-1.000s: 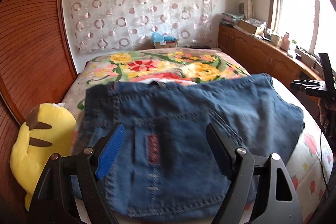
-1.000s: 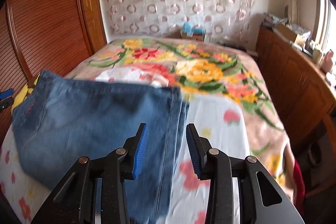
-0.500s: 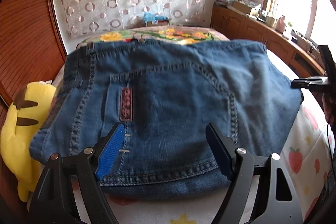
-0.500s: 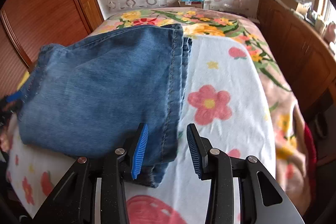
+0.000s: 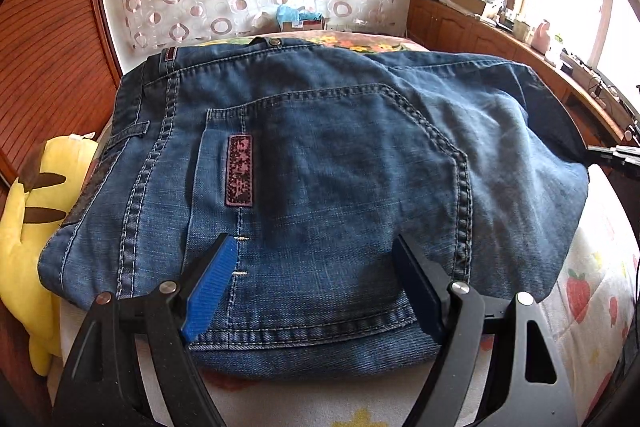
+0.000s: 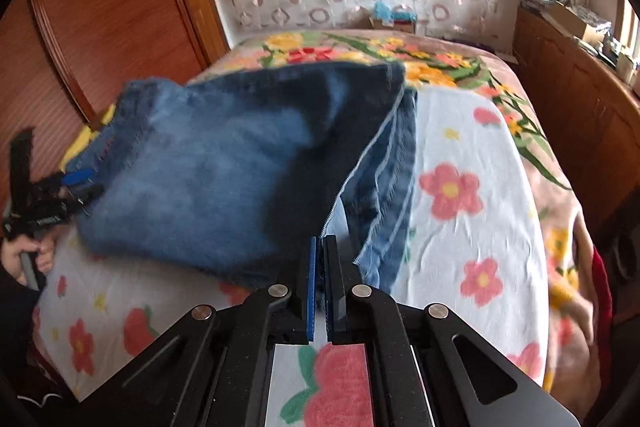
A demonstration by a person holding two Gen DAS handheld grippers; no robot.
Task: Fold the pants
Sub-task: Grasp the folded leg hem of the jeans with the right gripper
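Blue jeans (image 5: 320, 167) lie folded on the bed, back pocket and waistband up. My left gripper (image 5: 312, 243) is open, its jaws wide apart just above the pocket near the fold's front edge, with nothing pinched. In the right wrist view the jeans (image 6: 208, 179) spread to the left. My right gripper (image 6: 321, 241) is shut on the stitched edge of their top layer at the near right corner, and that layer rises slightly from the layers below. The left gripper (image 6: 82, 185), held by a hand, shows at the jeans' far left side.
A floral bedspread (image 6: 460, 187) covers the bed. A yellow plush toy (image 5: 28, 211) lies left of the jeans against the wooden wardrobe (image 5: 48, 47). Wooden cabinets (image 5: 460, 27) with clutter run along the right under the window. A small box (image 5: 300, 21) sits at the bed's head.
The right gripper moved onto the jeans' right edge and closed on it, lifting the top layer. The left gripper sank toward the jeans, then held still, still open.
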